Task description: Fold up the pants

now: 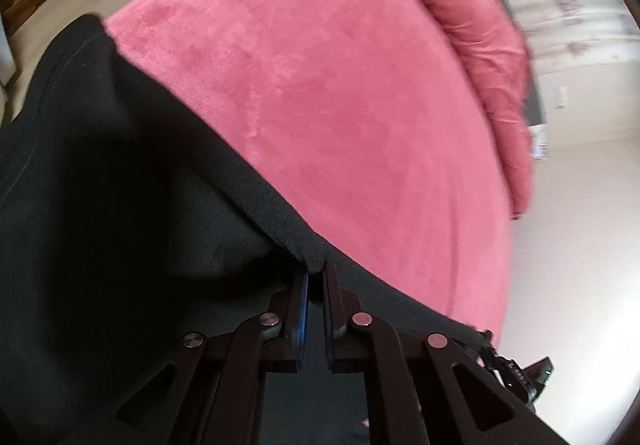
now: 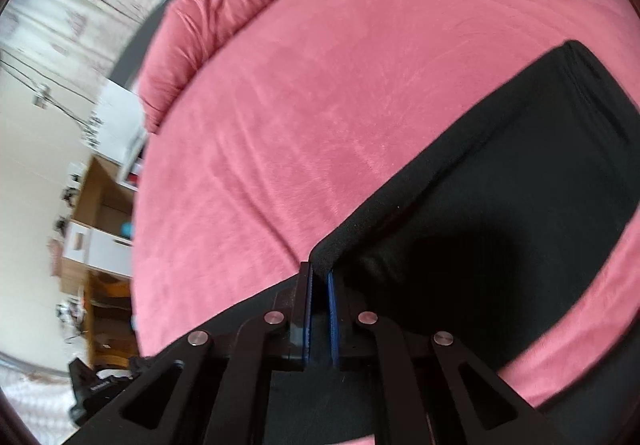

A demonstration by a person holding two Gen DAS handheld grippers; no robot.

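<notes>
Pants [image 1: 120, 185], black and thick, were pinched at an edge by both grippers above the pink bed cover [image 1: 320, 85]. The left gripper [image 1: 315, 277] had its jaws narrowed onto a fold of hem at the lower middle of its frame, cloth draping away to the left. The right gripper [image 2: 320, 277] gripped likewise, jaws closed on a doubled edge, the pants [image 2: 520, 185] stretching to the upper right. Holding two points apart probably kept the edge taut for an even fold. A rumpled pink duvet [image 2: 224, 5] sat behind.
</notes>
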